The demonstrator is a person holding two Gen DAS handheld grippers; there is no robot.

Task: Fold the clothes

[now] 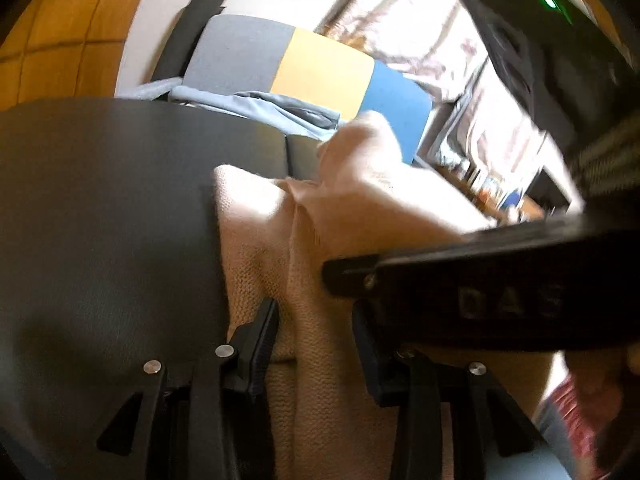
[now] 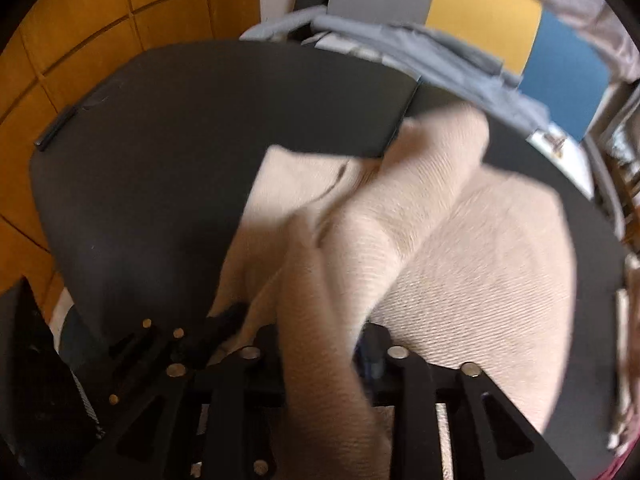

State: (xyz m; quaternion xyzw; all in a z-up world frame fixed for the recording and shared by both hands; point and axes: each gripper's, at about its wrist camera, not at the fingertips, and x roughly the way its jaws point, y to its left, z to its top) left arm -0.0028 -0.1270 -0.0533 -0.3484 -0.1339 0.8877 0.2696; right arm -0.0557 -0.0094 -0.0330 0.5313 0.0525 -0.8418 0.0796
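A beige knit garment point(image 1: 280, 220) lies rumpled on the dark grey table point(image 1: 100, 200). My left gripper point(image 1: 312, 340) is open low over its near part, and a fold ridge runs between the jaws. In the right wrist view the same garment point(image 2: 460, 260) spreads to the right, with a thick sleeve-like band draped between the jaws of my right gripper point(image 2: 318, 344), which is open. One finger point(image 2: 230, 314) of the left gripper rests at the cloth's left edge. The right tool's black housing point(image 1: 500, 300) crosses just above the left gripper.
A blue-grey garment point(image 2: 440, 52) lies at the table's far edge point(image 2: 280, 46). Behind it stands a chair point(image 1: 324, 68) with a grey, yellow and blue back. Wooden floor point(image 1: 60, 20) shows to the left. Cluttered shelves point(image 1: 492, 184) are on the right.
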